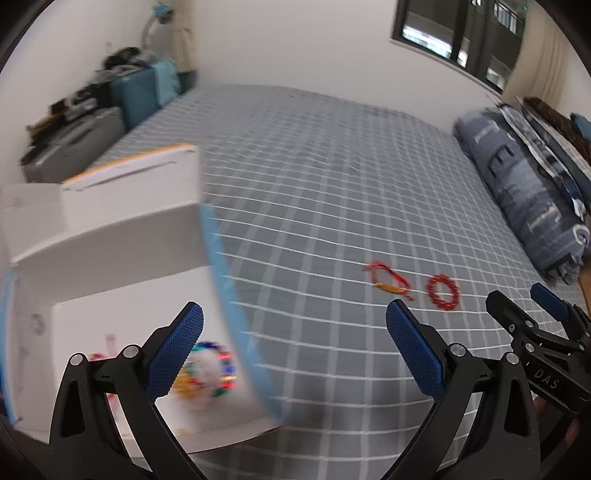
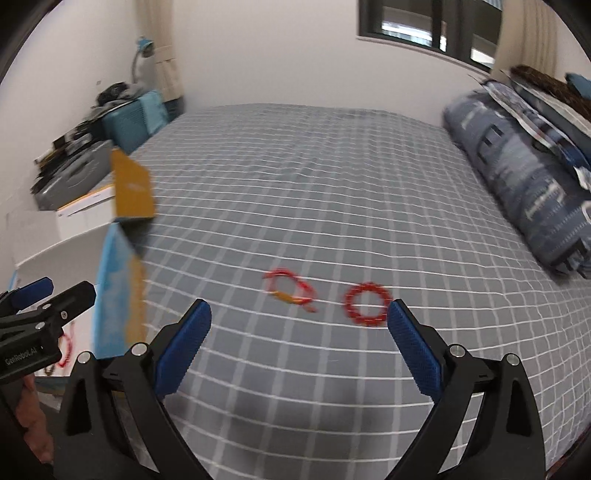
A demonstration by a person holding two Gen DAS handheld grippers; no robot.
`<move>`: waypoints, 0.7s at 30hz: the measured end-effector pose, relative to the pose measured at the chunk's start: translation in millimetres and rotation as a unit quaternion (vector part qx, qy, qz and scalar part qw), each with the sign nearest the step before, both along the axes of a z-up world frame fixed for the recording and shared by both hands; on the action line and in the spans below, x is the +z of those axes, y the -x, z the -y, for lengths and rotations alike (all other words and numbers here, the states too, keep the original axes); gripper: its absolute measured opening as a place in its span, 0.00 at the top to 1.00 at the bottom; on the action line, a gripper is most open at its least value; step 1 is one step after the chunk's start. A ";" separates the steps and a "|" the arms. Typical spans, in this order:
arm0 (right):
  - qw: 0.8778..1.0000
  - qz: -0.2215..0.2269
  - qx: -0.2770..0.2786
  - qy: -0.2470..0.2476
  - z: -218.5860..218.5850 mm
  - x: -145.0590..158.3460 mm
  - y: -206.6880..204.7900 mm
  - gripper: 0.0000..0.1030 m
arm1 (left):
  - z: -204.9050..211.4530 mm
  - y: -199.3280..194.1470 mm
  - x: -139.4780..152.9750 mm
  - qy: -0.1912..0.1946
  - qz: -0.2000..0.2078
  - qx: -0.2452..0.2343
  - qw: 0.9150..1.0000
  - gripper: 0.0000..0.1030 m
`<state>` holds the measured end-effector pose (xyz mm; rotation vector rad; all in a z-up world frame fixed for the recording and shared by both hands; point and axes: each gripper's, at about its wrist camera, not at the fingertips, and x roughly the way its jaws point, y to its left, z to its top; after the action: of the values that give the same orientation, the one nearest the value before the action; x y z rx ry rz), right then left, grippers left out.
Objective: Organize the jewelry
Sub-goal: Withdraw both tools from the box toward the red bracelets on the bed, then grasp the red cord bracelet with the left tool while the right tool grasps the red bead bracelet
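A white open box (image 1: 110, 236) with a blue rim stands on the bed at the left; a multicoloured bead bracelet (image 1: 208, 373) lies inside it, just past my left gripper's (image 1: 295, 350) left finger. My left gripper is open and empty. Two red pieces lie on the bedspread: a red cord bracelet with a gold bar (image 1: 389, 280) (image 2: 291, 290) and a red bead ring bracelet (image 1: 443, 291) (image 2: 367, 304). My right gripper (image 2: 299, 343) is open and empty, its right fingertip next to the red bead bracelet. The box (image 2: 122, 280) shows at the left in the right wrist view.
The bed has a grey checked cover (image 1: 314, 177). A folded blue quilt (image 2: 524, 177) and pillows lie along the right side. Suitcases and clutter (image 1: 110, 110) stand past the bed's far left corner. A window (image 2: 424, 26) is in the back wall.
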<state>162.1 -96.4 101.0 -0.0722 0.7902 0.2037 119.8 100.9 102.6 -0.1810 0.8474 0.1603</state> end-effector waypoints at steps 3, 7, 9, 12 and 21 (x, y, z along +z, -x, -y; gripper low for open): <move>1.000 -0.005 -0.015 0.001 25.5 -11.1 -20.1 0.11 | 24.8 -29.3 -13.4 0.002 -0.014 -0.023 1.000 0.05; 1.000 -0.016 -0.022 0.002 46.0 -29.5 -43.3 0.11 | 48.8 -71.7 -35.0 0.002 -0.031 -0.037 0.999 0.05; 0.999 -0.022 -0.024 0.001 54.0 -41.3 -55.1 0.11 | 56.3 -90.8 -48.1 0.011 -0.040 -0.041 0.998 0.05; 0.999 -0.035 -0.028 -0.001 66.5 -66.7 -76.0 0.11 | 68.3 -114.5 -74.5 0.011 -0.057 -0.047 0.997 0.05; 0.996 -0.083 -0.039 -0.013 83.4 -132.0 -121.9 0.14 | 66.8 -160.9 -138.7 0.021 -0.091 -0.047 0.995 0.05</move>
<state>284.0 -179.8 -30.9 0.0006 0.9551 0.1463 280.7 34.0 -36.2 -0.1678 1.0385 0.0714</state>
